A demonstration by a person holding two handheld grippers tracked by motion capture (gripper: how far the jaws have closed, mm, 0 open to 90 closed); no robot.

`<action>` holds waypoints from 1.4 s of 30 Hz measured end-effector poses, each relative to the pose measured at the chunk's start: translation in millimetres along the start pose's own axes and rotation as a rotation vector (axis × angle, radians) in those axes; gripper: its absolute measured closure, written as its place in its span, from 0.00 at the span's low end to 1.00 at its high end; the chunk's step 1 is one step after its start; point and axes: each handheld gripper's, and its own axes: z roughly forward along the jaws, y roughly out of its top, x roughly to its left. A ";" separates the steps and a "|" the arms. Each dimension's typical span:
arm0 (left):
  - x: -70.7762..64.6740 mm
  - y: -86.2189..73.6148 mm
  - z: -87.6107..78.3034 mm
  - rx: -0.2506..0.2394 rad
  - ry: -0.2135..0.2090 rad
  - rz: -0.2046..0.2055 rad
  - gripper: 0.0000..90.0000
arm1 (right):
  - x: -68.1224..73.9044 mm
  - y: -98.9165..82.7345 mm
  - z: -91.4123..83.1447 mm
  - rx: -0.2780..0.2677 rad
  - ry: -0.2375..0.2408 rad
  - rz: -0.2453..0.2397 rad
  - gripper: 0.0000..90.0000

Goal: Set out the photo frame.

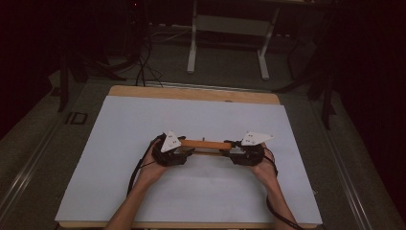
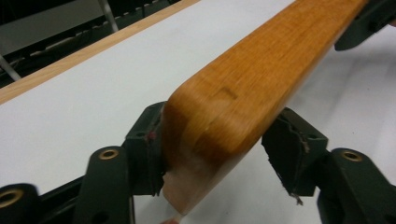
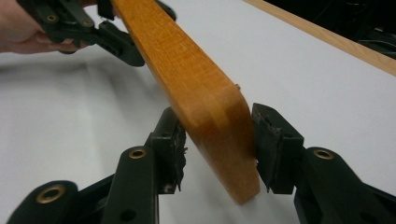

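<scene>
Hands come in from the near edge of the desk [image 1: 119, 143] in the high view, each holding a gripper, with a wooden bar [image 1: 206, 144] spanning between them. The bar's long axis runs left to right, parallel to the near edge, around the middle of the white desk surface. The left gripper [image 1: 184, 152] meets the bar's left end and the right gripper [image 1: 231, 152] its right end, so each hand is equally near its own end. Small marks on the grey plates are too small to read.

Left gripper view: the bar's rounded end [image 2: 210, 135] sits between the black jaws. One jaw presses the wood; the other seems to stand a little off it, so I cannot tell whether the grip is firm.

Right gripper view: the jaws are closed onto the bar's other end [image 3: 219, 121], touching both faces. The bar runs away towards the left gripper [image 3: 112, 39] and the hand [image 3: 21, 28] holding it. No brand, label or writing is readable anywhere.
</scene>
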 end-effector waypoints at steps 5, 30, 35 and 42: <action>-2.0 1.0 0.2 0.013 0.024 0.021 0.50 | -0.7 -0.2 0.7 -0.014 -0.003 0.042 0.59; 0.2 10.1 -17.4 0.013 -0.022 0.007 0.55 | 7.8 10.5 -1.2 -0.037 -0.033 0.036 0.59; 2.4 10.7 -20.1 0.008 -0.045 -0.022 0.55 | 8.4 12.1 -2.9 -0.041 -0.013 0.057 0.60; 3.7 12.9 -25.1 0.012 -0.066 -0.050 0.55 | 11.3 15.1 -4.1 -0.036 -0.006 0.068 0.60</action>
